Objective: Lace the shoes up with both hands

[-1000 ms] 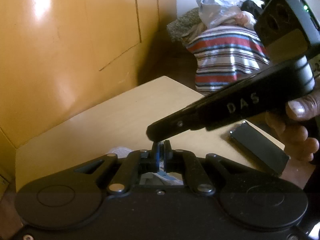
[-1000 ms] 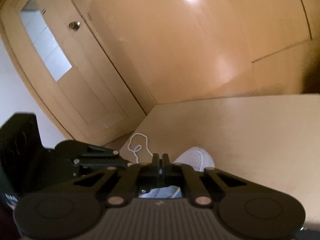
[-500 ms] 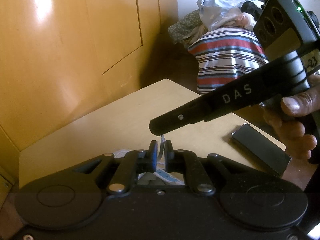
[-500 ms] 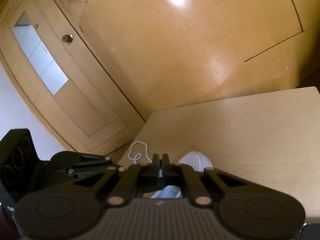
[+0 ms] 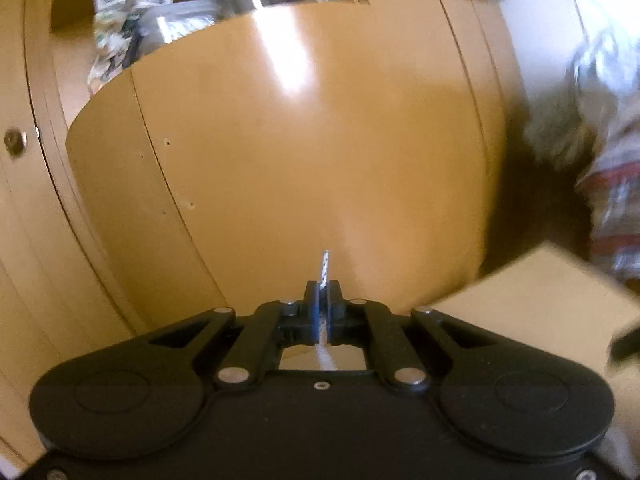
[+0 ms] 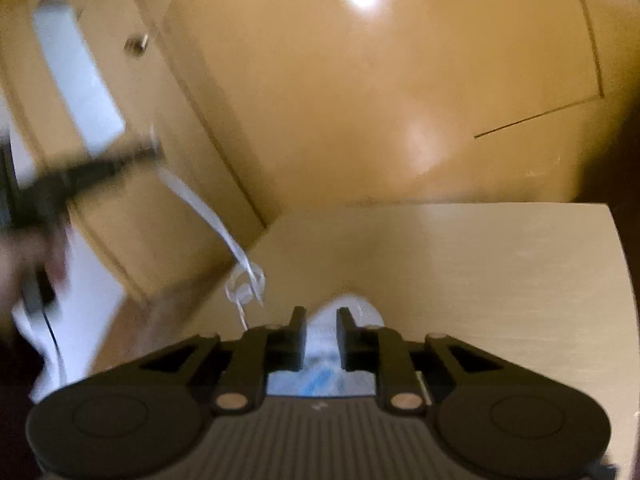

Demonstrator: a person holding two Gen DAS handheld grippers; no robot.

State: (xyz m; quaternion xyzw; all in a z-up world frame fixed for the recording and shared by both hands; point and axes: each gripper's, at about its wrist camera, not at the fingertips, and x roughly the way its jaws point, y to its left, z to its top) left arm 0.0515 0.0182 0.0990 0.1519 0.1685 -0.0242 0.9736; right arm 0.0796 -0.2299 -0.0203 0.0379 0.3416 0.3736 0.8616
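White lace [image 5: 324, 266] clamped in the shut jaws of the left gripper [image 5: 322, 292], tip sticking up past the pads, the rest running down behind them. Seen from the right wrist: same lace [image 6: 208, 214] stretched taut from the blurred left gripper [image 6: 154, 154] at upper left, down to a small loop near the left edge of the bench [image 6: 480, 272]. Right gripper [image 6: 321, 320] with jaws apart, just opened, nothing gripped between them. White shoe [image 6: 348, 308] with a blue mark on the bench, directly under and ahead of the right jaws, toe pointing away. Blurred hand [image 6: 28, 256] on the left gripper's handle at far left. Tan wooden door [image 6: 100, 92] and cupboard panels behind.
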